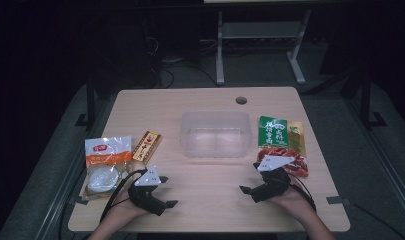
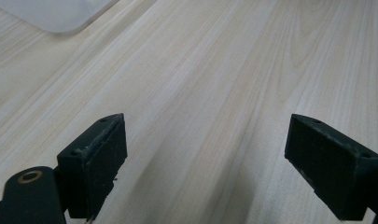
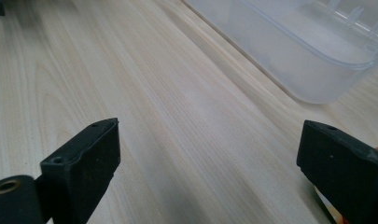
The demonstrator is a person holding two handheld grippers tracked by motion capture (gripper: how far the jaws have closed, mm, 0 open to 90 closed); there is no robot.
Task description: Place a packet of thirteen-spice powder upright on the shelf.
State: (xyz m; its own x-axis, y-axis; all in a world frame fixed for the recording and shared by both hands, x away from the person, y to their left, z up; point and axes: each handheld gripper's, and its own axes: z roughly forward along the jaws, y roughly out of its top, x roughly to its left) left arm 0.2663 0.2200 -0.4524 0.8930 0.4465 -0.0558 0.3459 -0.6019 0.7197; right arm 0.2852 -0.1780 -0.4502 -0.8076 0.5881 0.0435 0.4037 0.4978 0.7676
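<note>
A clear plastic container (image 1: 215,132) stands empty at the middle of the wooden table (image 1: 210,200). My left gripper (image 1: 167,191) rests low near the front edge, left of centre, open over bare wood. My right gripper (image 1: 249,176) mirrors it on the right, open too, beside a red packet (image 1: 290,165). In the left gripper view the left gripper (image 2: 207,163) has its jaws wide apart with nothing between them, and a corner of the container (image 2: 51,14) shows far off. In the right gripper view the right gripper (image 3: 207,168) is equally wide, with the container (image 3: 308,51) ahead to the right.
On the left lie a white and orange packet (image 1: 108,152), a round white pack (image 1: 102,180) below it and a brown and yellow packet (image 1: 147,146). On the right lie a green packet (image 1: 273,132) and a yellow-green one (image 1: 296,137). A cable hole (image 1: 241,100) sits near the far edge.
</note>
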